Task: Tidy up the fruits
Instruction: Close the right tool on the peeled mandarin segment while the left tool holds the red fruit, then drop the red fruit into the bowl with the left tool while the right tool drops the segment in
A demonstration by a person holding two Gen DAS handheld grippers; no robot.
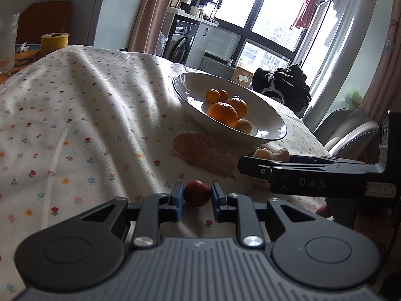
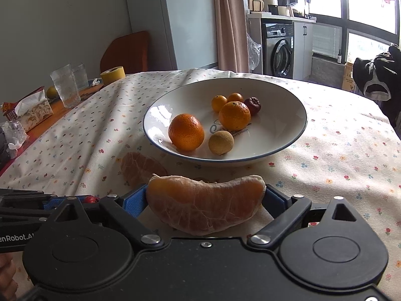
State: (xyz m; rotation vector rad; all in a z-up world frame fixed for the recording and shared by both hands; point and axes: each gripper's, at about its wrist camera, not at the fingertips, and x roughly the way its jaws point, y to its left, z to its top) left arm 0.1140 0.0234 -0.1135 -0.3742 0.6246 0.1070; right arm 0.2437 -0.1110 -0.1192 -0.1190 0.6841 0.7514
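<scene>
A white bowl (image 1: 190, 87) (image 2: 275, 130) on the flowered cloth holds several oranges (image 1: 222, 113) (image 2: 186, 131), a tan round fruit (image 2: 221, 142) and a dark red one (image 2: 253, 105). My left gripper (image 1: 196, 199) (image 2: 82, 200) sits low on the cloth, its blue pads touching both sides of a small red fruit (image 1: 197, 192) (image 2: 90, 199). My right gripper (image 2: 204, 200) (image 1: 253, 168) is shut on a peeled citrus segment (image 2: 205, 207) (image 1: 272, 154), just in front of the bowl. A second peeled segment (image 1: 203, 151) (image 2: 140, 166) lies on the cloth by the bowl's near rim.
Two glasses (image 2: 66, 86), a yellow tape roll (image 1: 54, 42) (image 2: 112, 74) and a tissue box (image 2: 35, 110) stand on the bare wood at the far left. Black clothing (image 1: 283, 85) (image 2: 381, 75) hangs beyond the far table edge. A grey chair (image 1: 351, 128) stands at the right.
</scene>
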